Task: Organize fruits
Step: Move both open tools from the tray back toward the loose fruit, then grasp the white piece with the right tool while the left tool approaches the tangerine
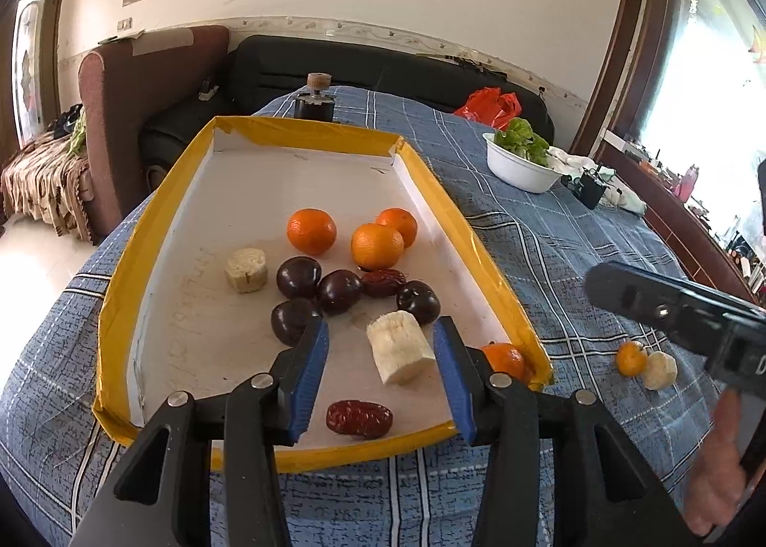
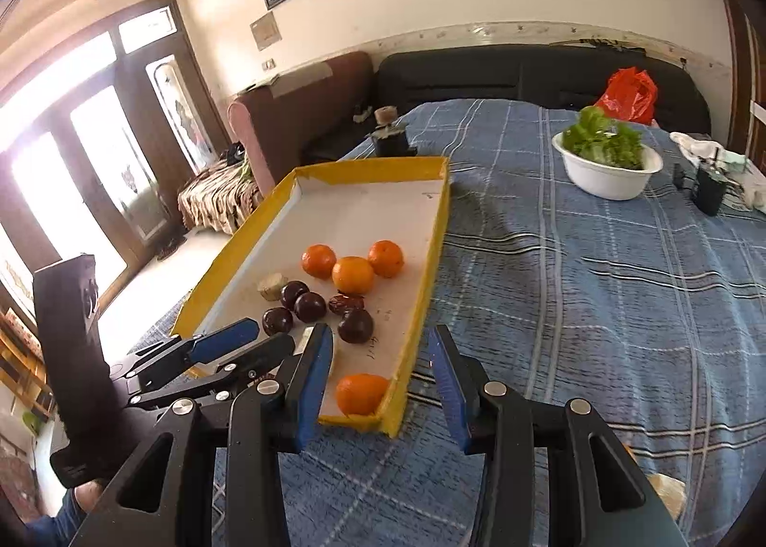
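Both jaws gape, empty. Your left gripper (image 1: 380,372) straddles the pale banana chunk (image 1: 399,347) in the yellow-rimmed white tray (image 1: 115,307); centre it, then close gently, it's soft.

Right gripper (image 2: 380,372), jaws apart, above yellow-rimmed tray (image 2: 433,250) with 4 oranges (image 2: 353,275), dark plums (image 2: 355,325).

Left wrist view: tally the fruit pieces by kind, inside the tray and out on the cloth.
Tangerines: 5, four in the yellow-edged tray, one on the blue plaid cloth
Dark plums: 4
Peeled banana chunks: 3
Red dates: 2
Total: 14
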Demonstrator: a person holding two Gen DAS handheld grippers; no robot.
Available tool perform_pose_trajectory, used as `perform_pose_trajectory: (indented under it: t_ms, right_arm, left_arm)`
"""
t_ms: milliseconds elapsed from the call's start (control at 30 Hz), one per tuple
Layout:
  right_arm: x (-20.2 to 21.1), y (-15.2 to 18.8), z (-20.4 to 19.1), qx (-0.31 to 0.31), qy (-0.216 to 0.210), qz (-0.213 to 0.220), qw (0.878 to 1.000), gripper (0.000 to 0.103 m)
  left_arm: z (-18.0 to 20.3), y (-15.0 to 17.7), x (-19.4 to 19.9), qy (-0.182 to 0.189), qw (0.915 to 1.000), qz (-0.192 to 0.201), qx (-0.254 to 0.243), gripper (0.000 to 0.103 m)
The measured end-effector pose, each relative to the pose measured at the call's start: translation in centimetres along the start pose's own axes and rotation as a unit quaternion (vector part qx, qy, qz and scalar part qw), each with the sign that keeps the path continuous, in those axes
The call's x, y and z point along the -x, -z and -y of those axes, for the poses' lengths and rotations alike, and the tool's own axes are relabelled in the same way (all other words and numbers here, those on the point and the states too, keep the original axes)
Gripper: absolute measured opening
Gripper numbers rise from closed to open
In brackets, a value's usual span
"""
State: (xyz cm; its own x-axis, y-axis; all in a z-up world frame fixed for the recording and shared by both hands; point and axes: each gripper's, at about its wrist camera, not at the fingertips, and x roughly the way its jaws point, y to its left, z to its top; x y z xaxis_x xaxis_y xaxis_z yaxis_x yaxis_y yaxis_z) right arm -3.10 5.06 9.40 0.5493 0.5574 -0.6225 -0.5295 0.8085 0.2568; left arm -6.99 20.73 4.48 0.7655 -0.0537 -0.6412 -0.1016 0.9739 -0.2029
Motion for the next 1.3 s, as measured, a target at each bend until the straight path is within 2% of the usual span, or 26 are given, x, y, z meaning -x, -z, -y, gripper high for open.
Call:
perform_pose_trajectory:
  t_ms: [367, 600, 800, 933, 1067, 1233, 1300]
  right_arm:
    - [3.9, 1.5, 4.6, -0.051, 0.007, 0.018, 0.998, 0.047]
    - [7.7, 3.1, 9.5, -0.097, 0.049, 0.037, 0.993, 0.046]
    - [8.5, 5.6, 14.4, -0.161, 0.061, 0.023, 0.985, 0.046]
    - [8.1, 6.8, 16.3, -0.185, 0.063, 0.011, 0.981, 0.046]
    - [7.0, 7.4, 16.3, -0.179, 0.062, -0.014, 0.982, 0.05]
    - [5.7, 8.1, 14.5, -0.119, 0.071, -0.051, 0.989, 0.053]
    - [5.1, 8.3, 13.6, -0.087, 0.094, -0.066, 0.99, 0.056]
  left_arm:
    - [1.1, 0.3, -0.1, -0.004, 0.9999, -0.007, -0.012, 0.046]
    - [1.9, 0.4, 0.2, 0.002, 0.9997, -0.01, -0.024, 0.046]
    - [3.7, 0.3, 0.6, 0.017, 0.9991, -0.01, -0.038, 0.047]
    - [5.5, 0.4, 0.9, 0.029, 0.9978, -0.014, -0.058, 0.048]
    - [7.4, 0.5, 0.9, 0.038, 0.9961, -0.018, -0.077, 0.05]
    - [9.2, 0.8, 0.4, 0.05, 0.9942, -0.029, -0.091, 0.051]
    - [9.8, 0.9, 0.1, 0.055, 0.9933, -0.034, -0.096, 0.051]
